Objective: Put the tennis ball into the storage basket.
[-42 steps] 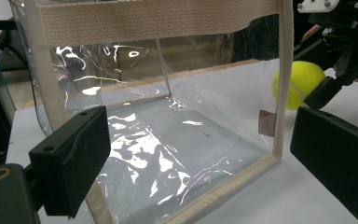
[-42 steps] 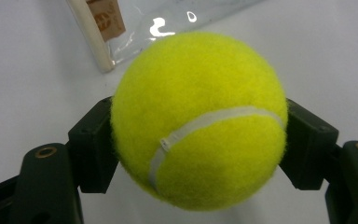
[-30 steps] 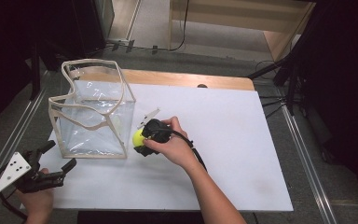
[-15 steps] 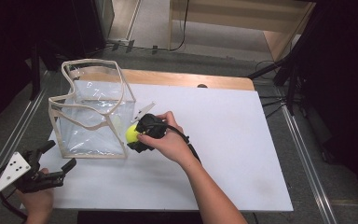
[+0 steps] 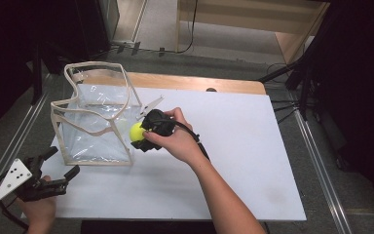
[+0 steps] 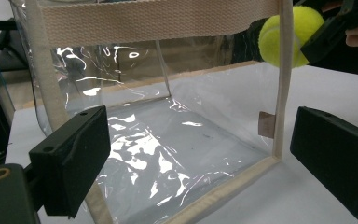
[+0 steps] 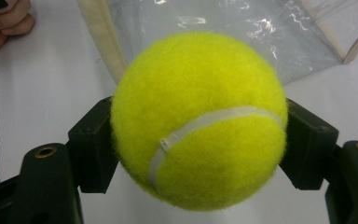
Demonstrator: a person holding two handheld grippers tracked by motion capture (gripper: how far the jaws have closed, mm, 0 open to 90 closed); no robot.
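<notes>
While the right gripper (image 5: 146,135) pinches a fuzzy yellow-green tennis ball (image 5: 137,131) between its 2 black jaws, the ball hangs just left of the frame's centre in the high view, off the white table top (image 5: 253,146) and beside the near right corner of a clear plastic bag with cream fabric trim (image 5: 95,122). In the right gripper view the ball (image 7: 198,121) sits squarely between both pads. The left gripper (image 5: 53,175) rests at the lower left of the high view, jaws spread wide and holding nothing, aimed at the bag (image 6: 168,140).

The step in hand appears to be carrying the ball to the bag. Next, the ball likely needs to rise over the cream rim (image 5: 126,90), move above the open mouth, then be released. The floppy rim could catch the ball.
</notes>
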